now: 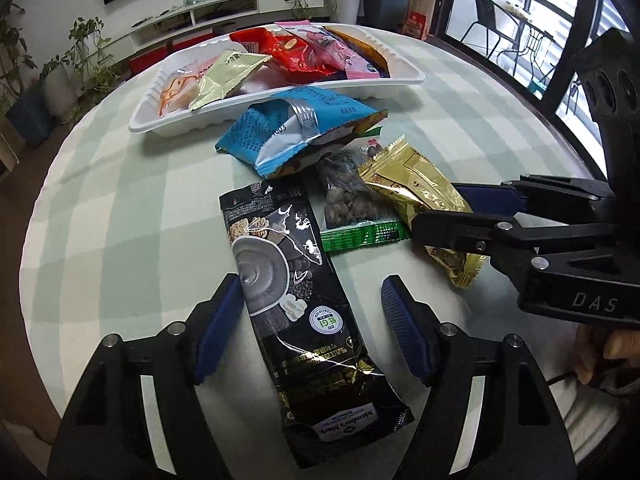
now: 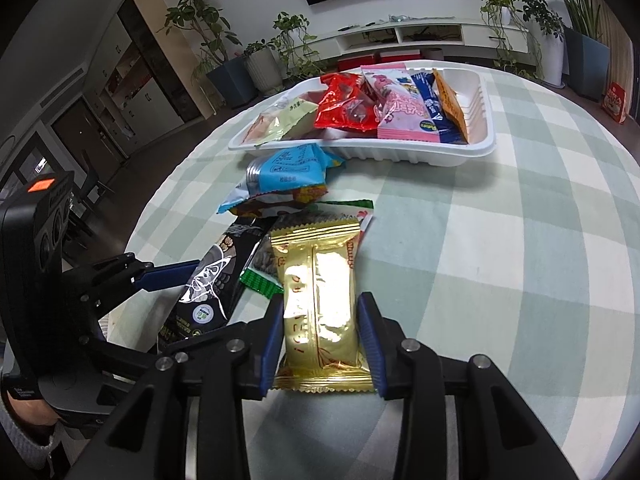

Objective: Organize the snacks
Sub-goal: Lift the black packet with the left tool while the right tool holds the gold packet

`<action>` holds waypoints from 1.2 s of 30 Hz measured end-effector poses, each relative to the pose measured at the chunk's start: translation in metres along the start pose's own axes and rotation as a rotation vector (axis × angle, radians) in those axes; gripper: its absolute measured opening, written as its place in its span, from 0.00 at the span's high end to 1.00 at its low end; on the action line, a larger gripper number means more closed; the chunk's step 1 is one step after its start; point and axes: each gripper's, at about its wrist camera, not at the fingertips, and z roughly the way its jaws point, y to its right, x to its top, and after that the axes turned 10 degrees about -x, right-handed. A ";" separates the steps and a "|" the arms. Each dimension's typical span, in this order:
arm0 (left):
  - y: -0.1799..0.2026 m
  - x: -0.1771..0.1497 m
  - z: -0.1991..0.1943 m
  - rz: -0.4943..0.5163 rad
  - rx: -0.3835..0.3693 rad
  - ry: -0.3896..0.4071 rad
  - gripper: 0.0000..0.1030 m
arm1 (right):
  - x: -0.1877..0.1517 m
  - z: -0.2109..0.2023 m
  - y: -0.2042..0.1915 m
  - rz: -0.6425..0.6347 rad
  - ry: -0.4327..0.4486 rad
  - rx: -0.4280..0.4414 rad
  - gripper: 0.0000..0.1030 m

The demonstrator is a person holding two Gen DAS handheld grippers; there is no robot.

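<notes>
A long black snack pack (image 1: 304, 300) lies on the table between the fingers of my left gripper (image 1: 312, 292), which is open around it without touching. It also shows in the right wrist view (image 2: 208, 292). My right gripper (image 2: 320, 308) is shut on a gold snack pack (image 2: 318, 296), pads pressing both long sides; the gold pack also shows in the left wrist view (image 1: 416, 188). A green-edged pack of dark nuts (image 1: 352, 200) lies under the gold pack. A blue snack bag (image 1: 296, 128) lies in front of the white tray (image 1: 280, 104), which holds several snack packs.
The round table has a pale green checked cloth (image 2: 500, 260). The tray (image 2: 480, 136) stands at the far side. Potted plants (image 2: 260, 64), a TV bench and a glass balcony door (image 1: 520, 20) lie beyond the table.
</notes>
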 end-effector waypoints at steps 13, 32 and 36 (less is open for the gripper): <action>-0.012 -0.001 -0.006 -0.016 -0.008 0.019 0.60 | -0.003 0.000 -0.012 -0.075 0.013 -0.071 0.65; -0.032 -0.010 -0.027 -0.105 -0.113 0.049 0.82 | -0.005 -0.015 0.003 0.022 0.017 0.026 0.67; -0.030 -0.012 -0.032 -0.095 -0.121 0.055 0.84 | -0.009 -0.019 0.007 0.055 0.014 0.042 0.67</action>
